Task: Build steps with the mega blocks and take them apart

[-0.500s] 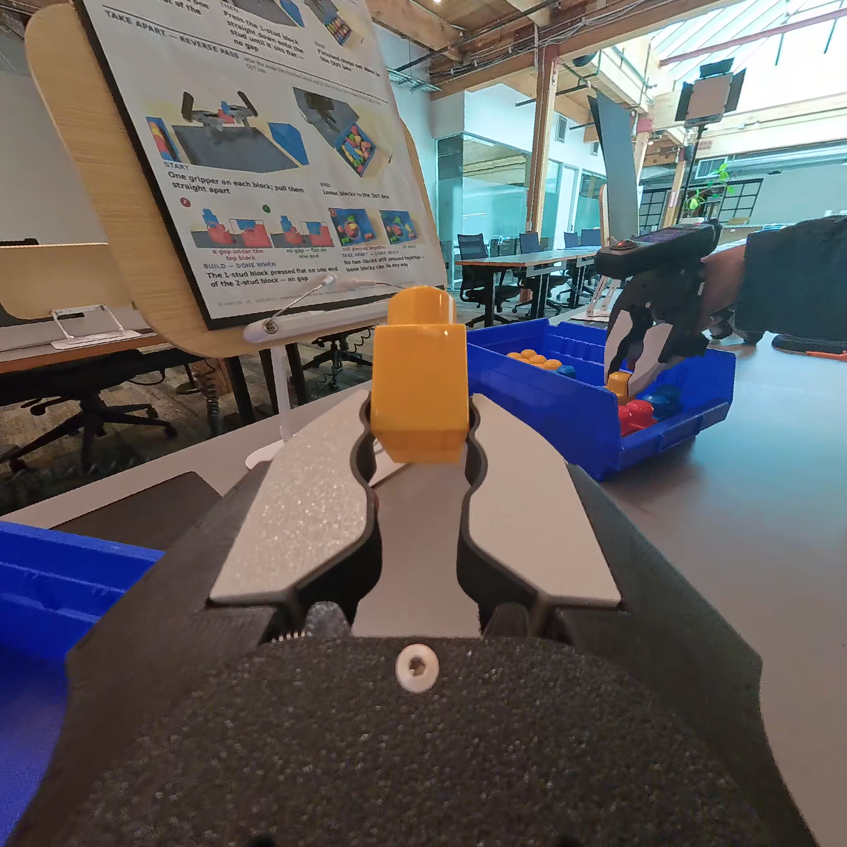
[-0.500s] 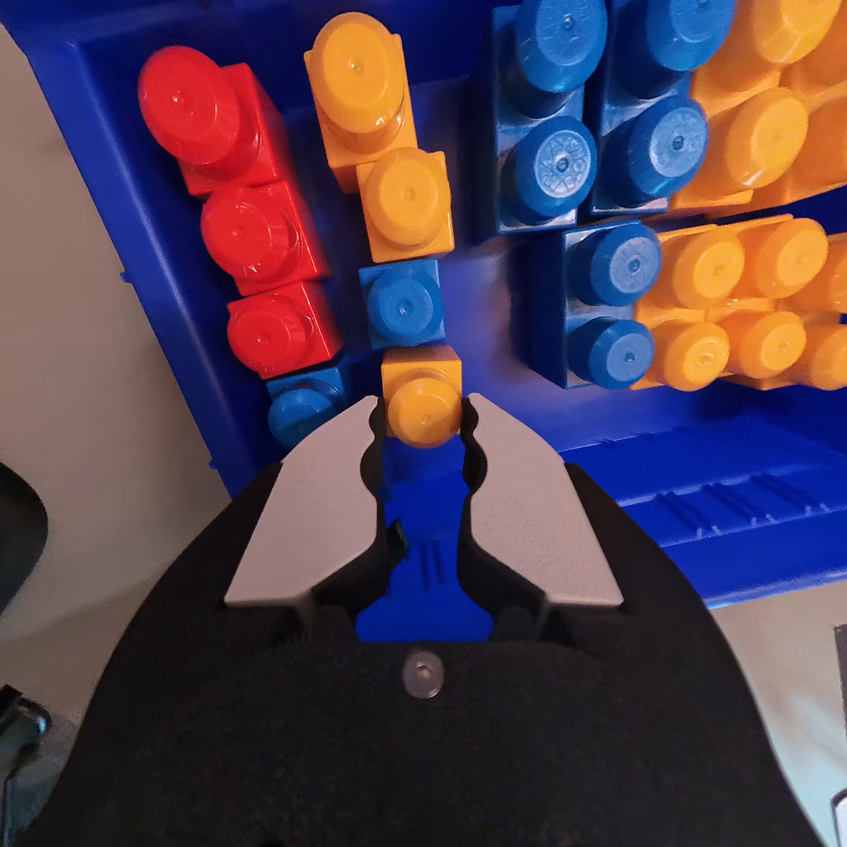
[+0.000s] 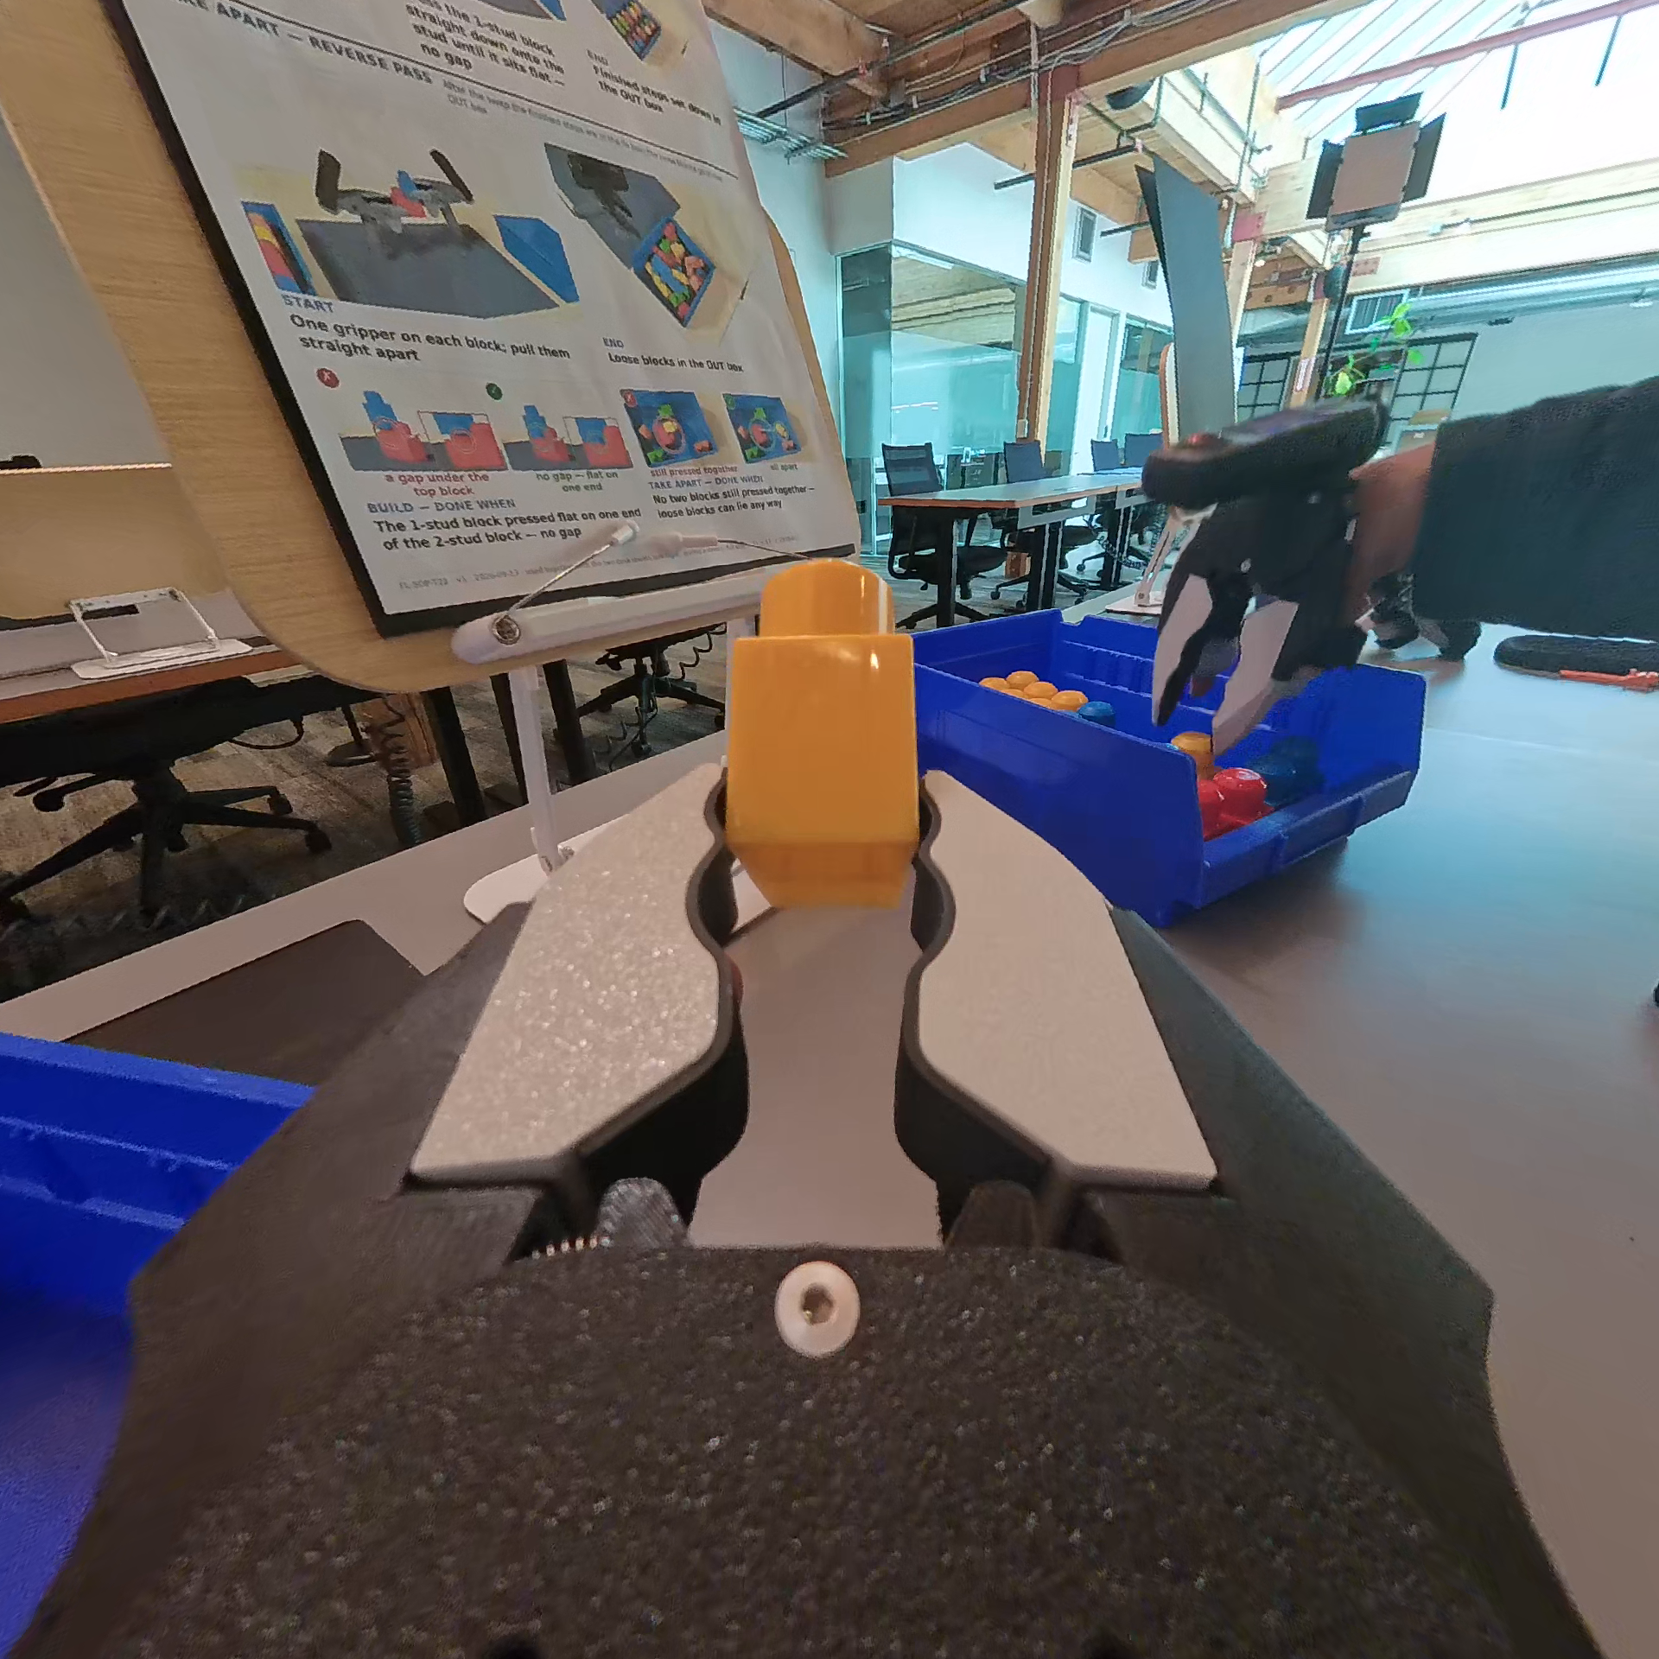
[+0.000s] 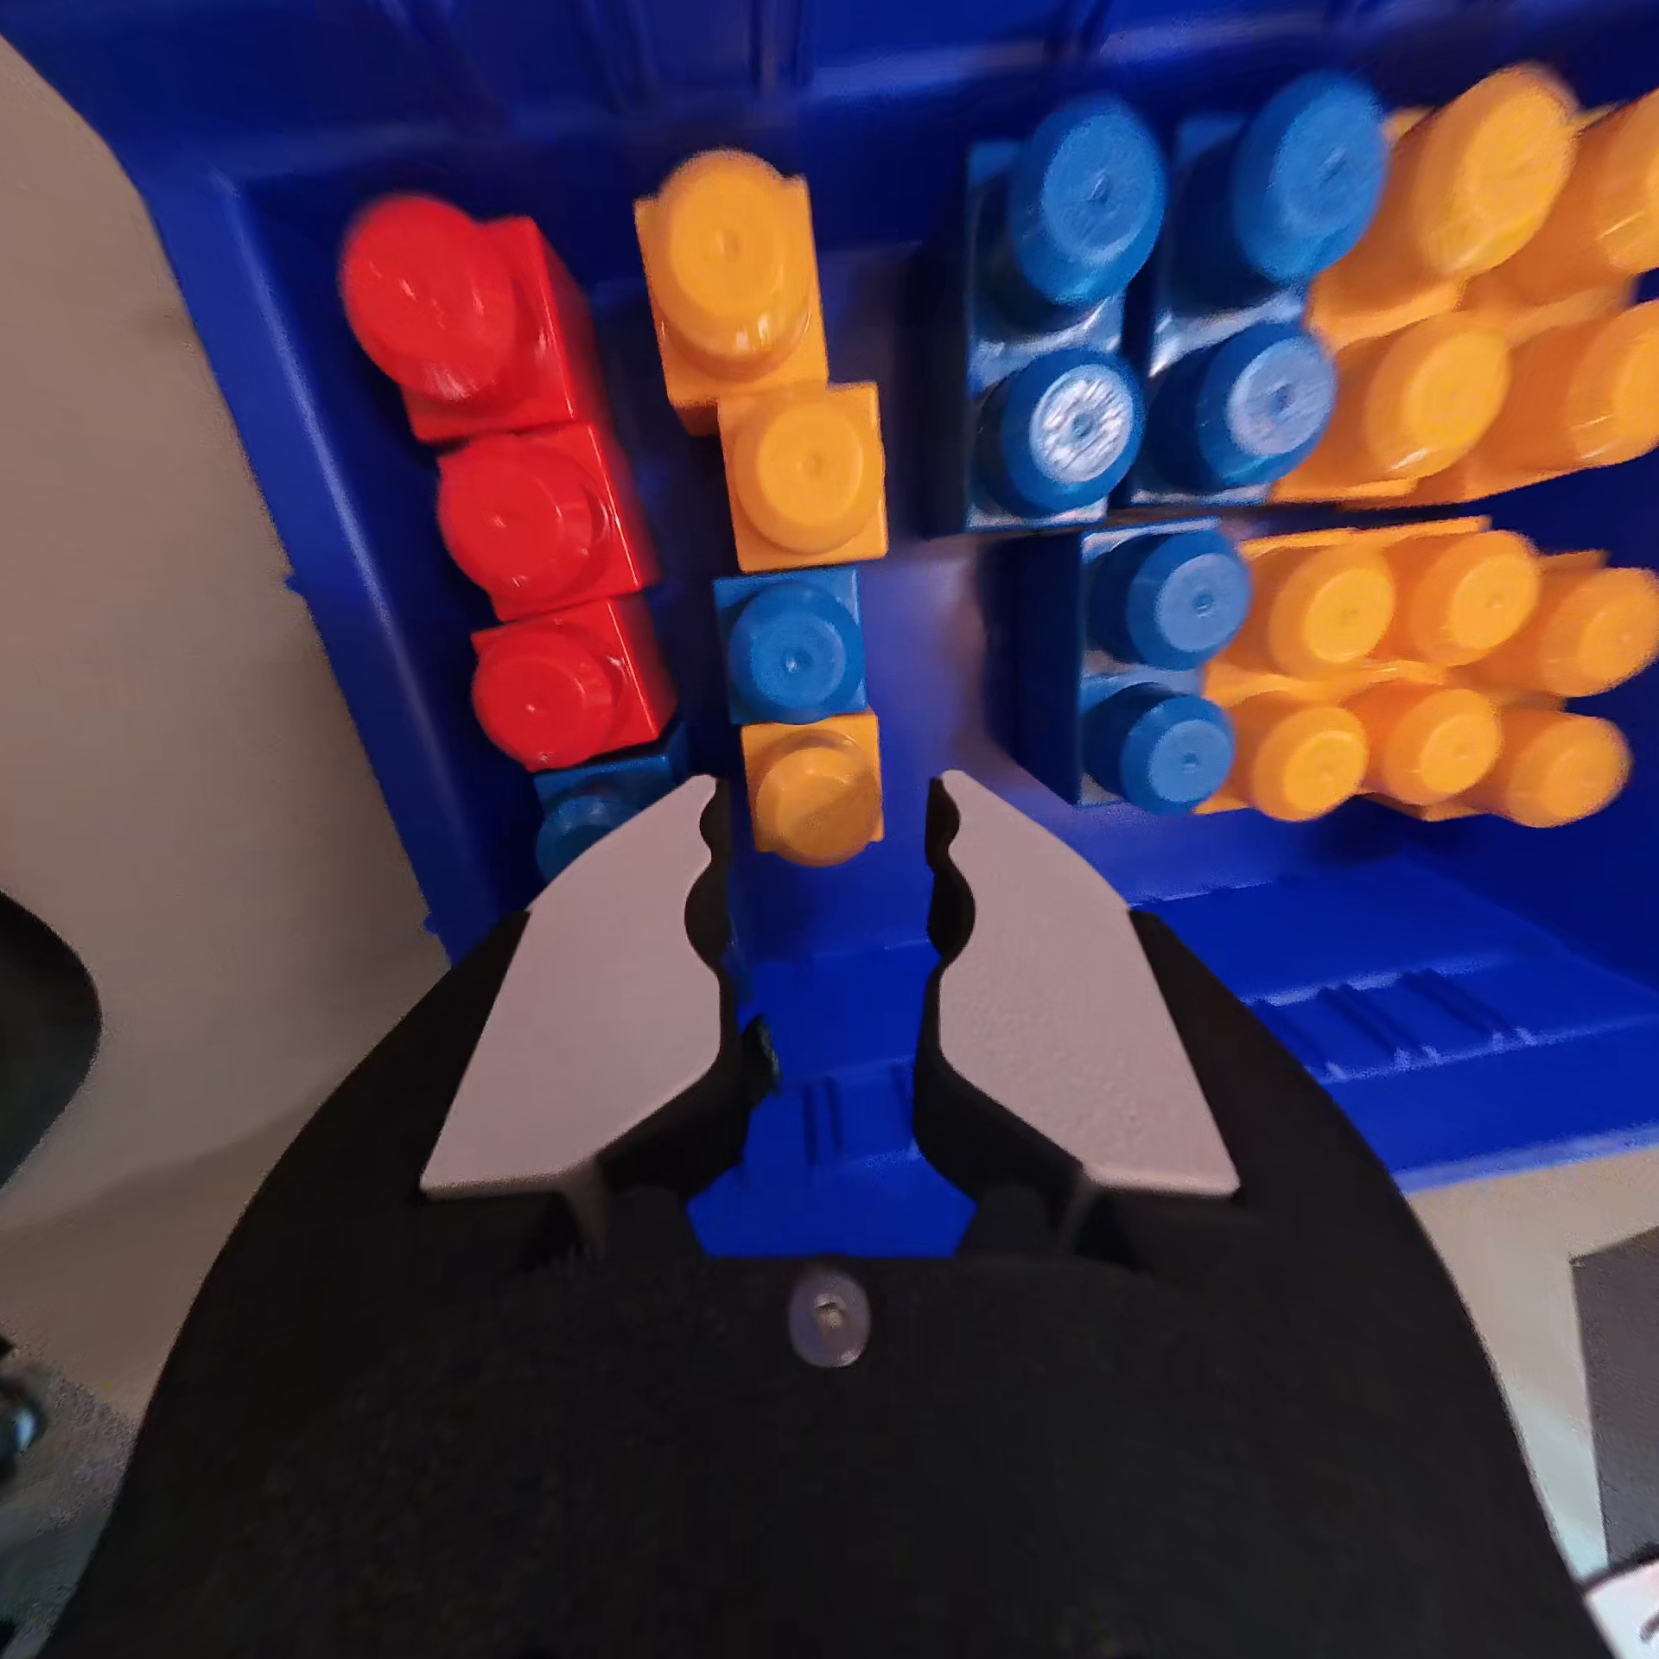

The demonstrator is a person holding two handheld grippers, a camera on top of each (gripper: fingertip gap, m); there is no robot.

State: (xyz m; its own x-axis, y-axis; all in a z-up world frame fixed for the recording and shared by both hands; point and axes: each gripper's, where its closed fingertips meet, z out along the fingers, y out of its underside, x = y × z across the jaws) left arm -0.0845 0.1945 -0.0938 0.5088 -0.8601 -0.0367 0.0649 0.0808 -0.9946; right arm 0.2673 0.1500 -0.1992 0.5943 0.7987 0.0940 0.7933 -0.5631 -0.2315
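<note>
Block: orange single-stud block [image 4: 812,790] at 12 o'clock of right gripper [image 4: 826,799], jaws spread, empty (studs up).
Left gripper [image 3: 821,808]: clamped on orange block [image 3: 819,754].

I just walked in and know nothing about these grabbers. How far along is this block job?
Nothing looks built yet. In hand: the left gripper is shut on an orange block, held above the grey table. The right gripper is open over the blue bin, near a small orange block among loose blocks. Left to do: pressing two blocks together into a step, then pulling them apart.
</note>
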